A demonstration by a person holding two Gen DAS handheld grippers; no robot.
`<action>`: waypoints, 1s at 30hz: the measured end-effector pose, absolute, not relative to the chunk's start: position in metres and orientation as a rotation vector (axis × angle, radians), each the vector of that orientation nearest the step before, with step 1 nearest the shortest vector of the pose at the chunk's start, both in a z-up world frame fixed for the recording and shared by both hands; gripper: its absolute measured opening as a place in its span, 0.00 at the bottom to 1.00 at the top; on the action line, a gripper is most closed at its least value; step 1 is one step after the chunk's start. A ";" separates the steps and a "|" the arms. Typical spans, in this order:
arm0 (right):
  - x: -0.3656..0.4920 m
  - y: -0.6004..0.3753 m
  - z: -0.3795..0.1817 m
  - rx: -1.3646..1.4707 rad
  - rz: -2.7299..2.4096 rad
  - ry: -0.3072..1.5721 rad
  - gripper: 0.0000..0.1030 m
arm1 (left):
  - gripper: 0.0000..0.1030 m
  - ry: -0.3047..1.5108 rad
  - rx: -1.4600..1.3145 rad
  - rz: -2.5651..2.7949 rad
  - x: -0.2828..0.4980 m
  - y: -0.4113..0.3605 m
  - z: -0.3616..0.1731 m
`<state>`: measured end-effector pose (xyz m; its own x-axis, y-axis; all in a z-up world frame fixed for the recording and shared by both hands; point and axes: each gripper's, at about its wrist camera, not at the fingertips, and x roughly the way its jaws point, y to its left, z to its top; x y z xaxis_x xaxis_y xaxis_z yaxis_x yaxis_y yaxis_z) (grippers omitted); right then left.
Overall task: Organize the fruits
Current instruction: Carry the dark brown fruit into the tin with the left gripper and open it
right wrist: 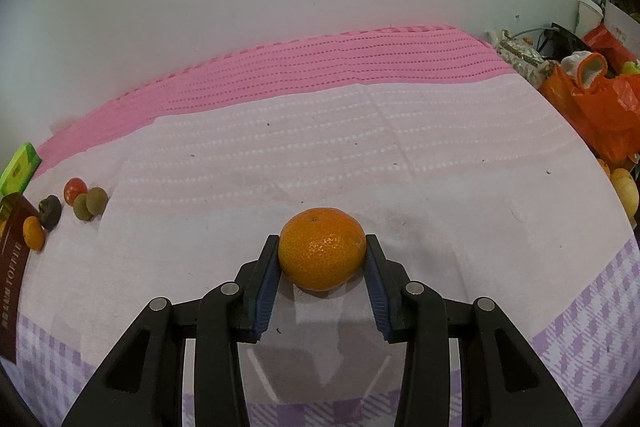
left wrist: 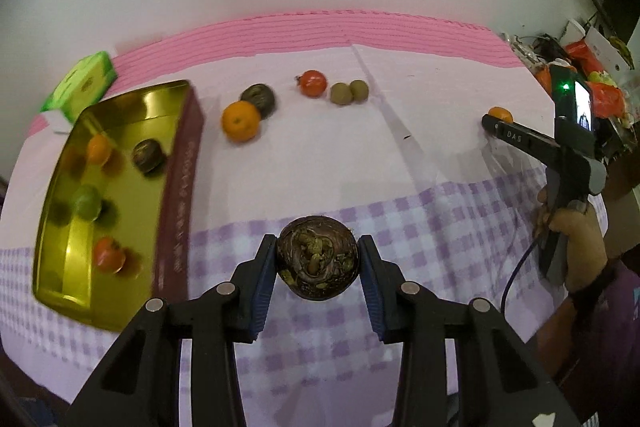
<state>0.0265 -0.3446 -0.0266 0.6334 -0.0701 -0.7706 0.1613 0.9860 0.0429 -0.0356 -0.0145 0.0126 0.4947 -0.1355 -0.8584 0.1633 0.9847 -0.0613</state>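
— What does each view give you?

— My left tool (left wrist: 318, 259) is clamped on a dark, rough mangosteen (left wrist: 317, 258), near the gold tin (left wrist: 120, 115) at left, blurred. Only my right view shows my right tool (right wrist: 322, 255) gripping the dimpled mandarin (right wrist: 322, 254) on the cloth-covered worktop (right wrist: 360, 155).

— Anything cut off?

— The tin, there.

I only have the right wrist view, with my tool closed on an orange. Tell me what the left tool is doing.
Observer: The left tool is shut on a dark brown fruit, with the gold tray on its left.
Operator: Report what's inside that tray. I only see its edge.
Observer: Four fruits: an orange one, a dark one, a green one and a red one.
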 end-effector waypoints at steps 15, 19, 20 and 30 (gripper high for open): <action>0.028 -0.341 -0.027 0.090 -0.143 0.881 0.40 | 0.35 1.041 0.016 -0.156 -0.059 0.009 0.017; 0.028 -0.341 -0.027 0.089 -0.143 0.881 0.40 | 0.35 1.043 0.004 -0.157 -0.064 0.014 0.020; 0.028 -0.341 -0.027 0.088 -0.144 0.881 0.40 | 0.35 1.042 -0.001 -0.157 -0.065 0.016 0.021; 0.028 -0.341 -0.027 0.087 -0.144 0.880 0.40 | 0.35 1.030 -0.086 -0.112 -0.082 0.062 0.038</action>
<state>0.0278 -0.3411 -0.0267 0.6280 -0.0892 -0.7731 0.1611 0.9868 0.0170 -0.0819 0.0623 0.0382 0.5103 -0.1335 -0.8496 0.0527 0.9909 -0.1241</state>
